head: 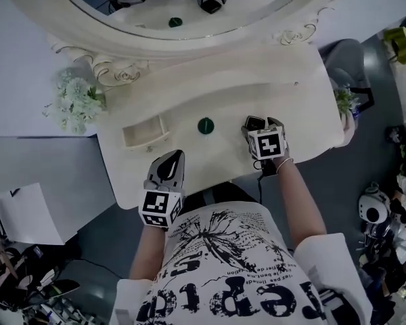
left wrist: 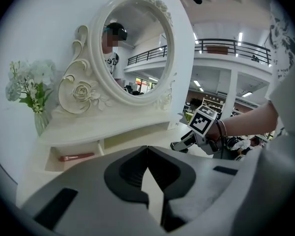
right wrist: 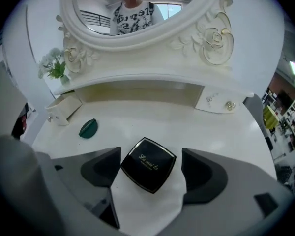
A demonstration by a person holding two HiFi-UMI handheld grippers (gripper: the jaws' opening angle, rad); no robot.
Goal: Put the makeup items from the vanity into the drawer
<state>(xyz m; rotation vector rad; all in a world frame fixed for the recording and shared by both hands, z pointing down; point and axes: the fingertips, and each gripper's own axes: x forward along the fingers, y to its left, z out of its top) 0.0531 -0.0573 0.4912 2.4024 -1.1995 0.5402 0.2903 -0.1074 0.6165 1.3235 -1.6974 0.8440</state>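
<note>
A black square compact (right wrist: 148,164) lies flat on the white vanity top (right wrist: 221,136), between the jaws of my right gripper (right wrist: 150,165). The jaws stand wide and open, their pads off it. A dark green round item (head: 206,125) sits mid-table, left of the right gripper (head: 257,123). The small left drawer (head: 145,133) is pulled out, and a pink stick-like item (left wrist: 76,157) lies inside it. My left gripper (head: 168,168) hovers at the table's front edge, shut with nothing in it.
An oval mirror (head: 189,5) rises at the back of the vanity. A vase of white flowers (head: 74,100) stands at the far left. A closed drawer with two knobs (right wrist: 221,104) is at the right. The person's torso is close to the front edge.
</note>
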